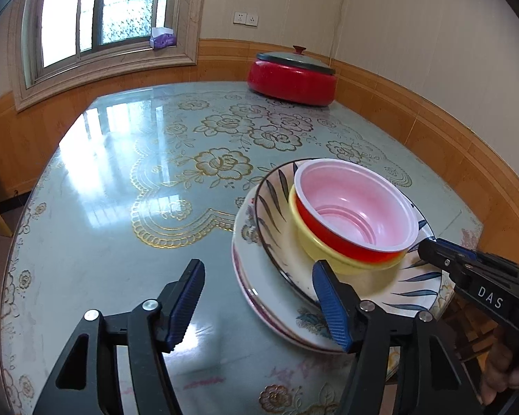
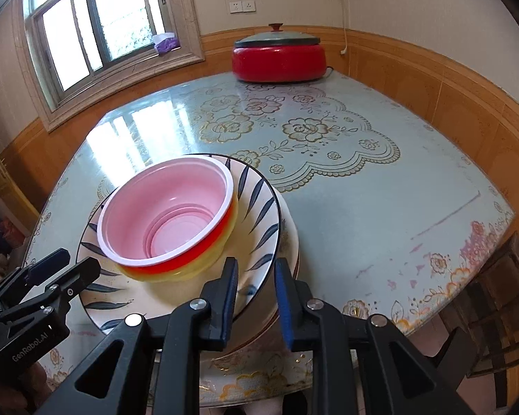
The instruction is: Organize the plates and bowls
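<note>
Our left gripper [image 1: 259,306] has its blue pads spread wide, nothing between them, the right-hand pad over the near rim of the plates. Our right gripper [image 2: 256,302] stands with its fingers a narrow gap apart, gripping nothing, just above the plate edge. Beyond them sits the stack — red bowl [image 1: 354,214] nested in yellow bowl [image 1: 315,245], on the leaf-patterned plate [image 1: 276,214], on floral plates [image 1: 245,228]. It rests on the table [image 1: 138,180], well apart from the red pot [image 1: 292,79].
</note>
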Demonstrator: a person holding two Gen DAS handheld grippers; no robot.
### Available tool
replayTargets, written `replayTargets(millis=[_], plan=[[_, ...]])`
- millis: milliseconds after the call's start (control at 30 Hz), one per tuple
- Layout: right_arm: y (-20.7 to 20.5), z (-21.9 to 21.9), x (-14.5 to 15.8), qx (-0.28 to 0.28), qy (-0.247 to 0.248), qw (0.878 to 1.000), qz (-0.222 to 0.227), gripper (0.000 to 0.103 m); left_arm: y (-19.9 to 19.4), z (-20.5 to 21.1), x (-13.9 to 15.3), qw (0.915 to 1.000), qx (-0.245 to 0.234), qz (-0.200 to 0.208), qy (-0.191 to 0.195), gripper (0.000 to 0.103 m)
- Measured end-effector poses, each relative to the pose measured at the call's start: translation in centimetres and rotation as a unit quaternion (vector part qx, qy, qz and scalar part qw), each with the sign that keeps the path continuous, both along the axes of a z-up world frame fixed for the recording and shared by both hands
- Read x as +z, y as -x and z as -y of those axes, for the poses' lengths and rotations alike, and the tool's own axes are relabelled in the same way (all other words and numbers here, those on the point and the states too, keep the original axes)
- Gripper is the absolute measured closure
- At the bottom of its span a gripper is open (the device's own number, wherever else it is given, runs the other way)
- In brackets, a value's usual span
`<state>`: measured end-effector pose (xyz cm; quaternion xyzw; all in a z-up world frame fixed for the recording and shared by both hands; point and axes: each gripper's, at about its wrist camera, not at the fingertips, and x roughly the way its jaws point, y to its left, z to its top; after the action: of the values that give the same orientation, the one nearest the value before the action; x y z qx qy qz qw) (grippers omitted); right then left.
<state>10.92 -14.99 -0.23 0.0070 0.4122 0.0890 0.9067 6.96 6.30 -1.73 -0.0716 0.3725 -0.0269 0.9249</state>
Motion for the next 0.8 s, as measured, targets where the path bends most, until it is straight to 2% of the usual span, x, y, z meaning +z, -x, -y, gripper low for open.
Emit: replayTargets(millis=[300,533,800], plan=[[4.0,-1.7,0.7,-0.010,0.004,0.999,0.041,0.076,2.6,-0.9,1.0,0.9998,0.004,0.019,-0.003,0.022],[7.7,-2.6,-0.3,-0.051,0.020,0.996,0.066,0.069,5.5,-0.5,1.5,0.9984,0.011,0.054,-0.015,0.002],[10.8,-0.2,-0.4,-0.132,0.018,0.987,0.086,0.068,8.7,1.7,1.2,0.9960,-0.028,0.076,-0.036,0.000]])
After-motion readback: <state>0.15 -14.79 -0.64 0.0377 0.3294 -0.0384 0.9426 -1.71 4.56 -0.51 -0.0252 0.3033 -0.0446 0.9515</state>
